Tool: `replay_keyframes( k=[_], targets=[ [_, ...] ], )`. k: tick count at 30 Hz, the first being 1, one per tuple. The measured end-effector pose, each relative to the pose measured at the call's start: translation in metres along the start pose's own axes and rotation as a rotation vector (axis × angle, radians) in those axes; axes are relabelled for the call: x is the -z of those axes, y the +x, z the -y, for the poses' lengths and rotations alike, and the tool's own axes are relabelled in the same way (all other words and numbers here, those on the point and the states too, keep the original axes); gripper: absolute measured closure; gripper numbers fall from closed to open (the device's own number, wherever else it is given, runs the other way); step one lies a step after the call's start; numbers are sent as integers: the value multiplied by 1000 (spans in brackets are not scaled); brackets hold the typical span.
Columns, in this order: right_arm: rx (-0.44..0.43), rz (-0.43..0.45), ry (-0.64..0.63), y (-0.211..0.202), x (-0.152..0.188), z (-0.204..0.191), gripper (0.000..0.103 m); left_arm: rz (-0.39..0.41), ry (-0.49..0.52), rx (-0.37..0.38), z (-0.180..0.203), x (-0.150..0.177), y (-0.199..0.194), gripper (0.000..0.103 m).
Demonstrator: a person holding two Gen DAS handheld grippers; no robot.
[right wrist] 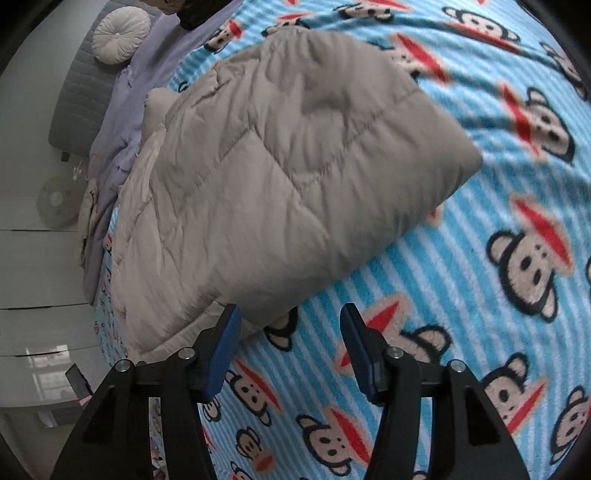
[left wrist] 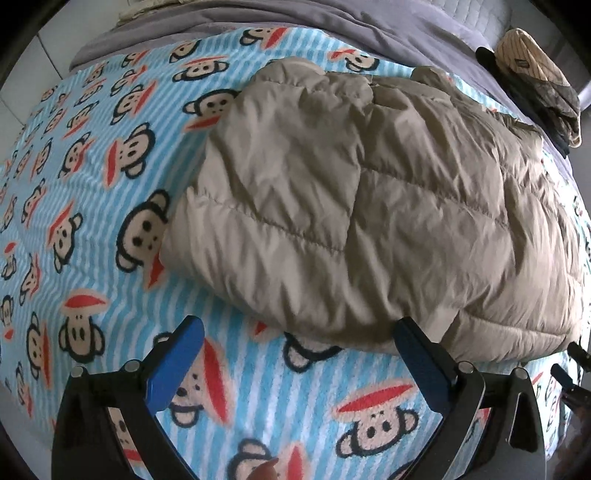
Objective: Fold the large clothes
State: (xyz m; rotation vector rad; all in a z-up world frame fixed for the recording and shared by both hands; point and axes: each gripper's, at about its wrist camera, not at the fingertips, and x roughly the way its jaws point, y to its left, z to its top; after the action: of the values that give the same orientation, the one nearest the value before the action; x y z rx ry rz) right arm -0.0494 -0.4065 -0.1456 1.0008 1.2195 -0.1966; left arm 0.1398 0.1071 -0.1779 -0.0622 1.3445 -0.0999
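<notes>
One folded beige quilted puffer jacket (left wrist: 369, 206), one blue striped monkey-print fleece blanket (left wrist: 92, 184), one round cream cushion (right wrist: 120, 35), two tools.

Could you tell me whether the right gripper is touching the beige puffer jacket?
Apart. In the right wrist view the right gripper stands open over the blanket, nothing between its pads, the jacket beyond.

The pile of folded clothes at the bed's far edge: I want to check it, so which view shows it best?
The left wrist view: the pile of folded clothes sits clear at the upper right, behind the beige jacket. The right wrist view catches only a dark scrap at its top edge.
</notes>
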Motion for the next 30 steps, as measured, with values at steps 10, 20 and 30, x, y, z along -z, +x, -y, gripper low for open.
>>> replay_keyframes(
  k=[10, 20, 30],
  targets=[
    [-168, 51, 150, 8, 4, 25, 0, -11, -182, 169, -29, 7, 1, 0],
    [-329, -21, 234, 34, 0, 42, 0, -100, -436, 442, -75, 10, 41, 0],
    [-474, -16, 218, 67, -15, 20, 0, -45, -453, 581, -61, -15, 54, 0]
  ],
)
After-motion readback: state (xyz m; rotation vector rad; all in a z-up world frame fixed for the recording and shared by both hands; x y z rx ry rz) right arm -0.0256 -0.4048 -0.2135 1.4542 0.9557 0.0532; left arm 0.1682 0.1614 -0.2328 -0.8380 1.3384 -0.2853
